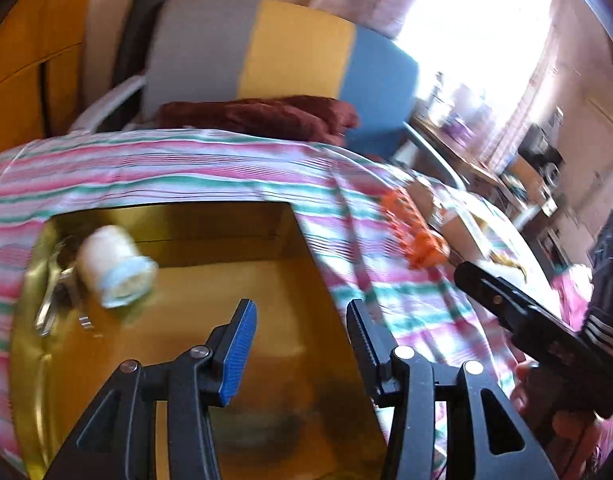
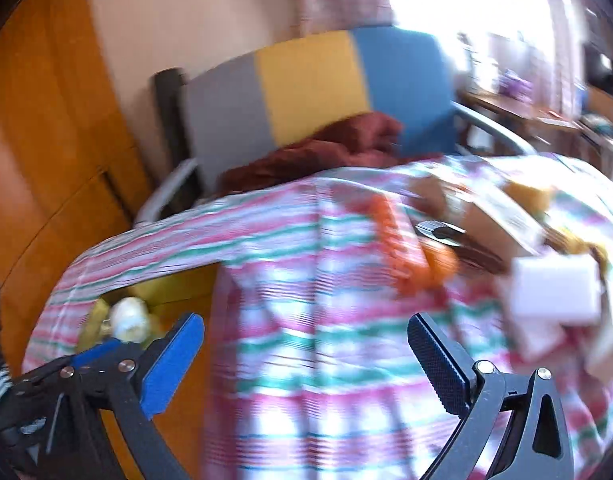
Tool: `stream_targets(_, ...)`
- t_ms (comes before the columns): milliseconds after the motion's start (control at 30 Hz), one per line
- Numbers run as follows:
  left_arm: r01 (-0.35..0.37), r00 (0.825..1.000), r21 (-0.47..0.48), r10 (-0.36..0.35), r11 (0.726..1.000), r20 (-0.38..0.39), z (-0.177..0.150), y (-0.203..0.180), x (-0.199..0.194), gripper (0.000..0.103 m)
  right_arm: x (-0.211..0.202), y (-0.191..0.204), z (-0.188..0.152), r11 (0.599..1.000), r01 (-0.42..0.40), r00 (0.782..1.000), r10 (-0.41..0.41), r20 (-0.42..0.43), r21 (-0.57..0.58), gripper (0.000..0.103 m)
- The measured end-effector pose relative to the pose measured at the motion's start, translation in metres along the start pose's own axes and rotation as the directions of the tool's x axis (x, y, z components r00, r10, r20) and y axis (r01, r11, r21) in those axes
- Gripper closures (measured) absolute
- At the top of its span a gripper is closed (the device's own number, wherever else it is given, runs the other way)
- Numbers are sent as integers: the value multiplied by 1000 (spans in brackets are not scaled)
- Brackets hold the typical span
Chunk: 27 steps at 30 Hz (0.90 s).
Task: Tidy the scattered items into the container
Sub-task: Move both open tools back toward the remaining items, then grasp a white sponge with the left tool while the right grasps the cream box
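Box and loose items on a cloth, chair behind

The box [image 1: 242, 240] sits on the cloth [image 1: 186, 168], at its 9 o'clock side; inside, a spool [image 1: 114, 272] lies at the box's 10 o'clock, touching metal tools [image 1: 52, 300]. At the box's 3 o'clock lies a toy [image 1: 414, 232], a sponge [image 2: 554, 296] beyond. At 12 o'clock stands a chair [image 1: 298, 48], a towel [image 1: 258, 114] on its seat.
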<state>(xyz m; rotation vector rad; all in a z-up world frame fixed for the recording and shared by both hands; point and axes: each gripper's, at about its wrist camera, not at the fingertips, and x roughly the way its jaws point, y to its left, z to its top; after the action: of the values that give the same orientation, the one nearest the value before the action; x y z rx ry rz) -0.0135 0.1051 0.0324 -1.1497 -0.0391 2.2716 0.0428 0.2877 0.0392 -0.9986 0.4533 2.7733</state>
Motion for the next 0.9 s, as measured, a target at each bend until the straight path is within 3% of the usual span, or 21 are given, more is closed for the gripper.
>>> stream_targets(167, 54, 998, 88, -50, 995, -47, -2, -40, 15, 55, -5, -66, -18, 985, 129, 991, -126, -33, 113, 0)
stream_targets(367, 98, 993, 167, -85, 981, -84, -3, -76, 30, 55, -36, -144, -25, 920, 273, 959, -285, 0, 282, 0)
stream_targets(533, 122, 987, 193, -97, 974, -132, -2, -99, 50, 55, -55, -181, -17, 878, 346, 928, -372, 17, 331, 0)
stream_targets(600, 131, 984, 205, -101, 970, -147, -1, -109, 59, 55, -62, -192, -14, 854, 387, 906, -422, 26, 347, 0)
stream_targets(700, 152, 977, 223, -113, 963, -179, 1, -127, 71, 55, -66, -208, -14, 798, 488, 856, -518, -12, 355, 0)
stream_targets(900, 249, 952, 235, -194, 940, -235, 3, -158, 85, 55, -58, -235, -31, 789, 484, 866, -494, -77, 378, 1)
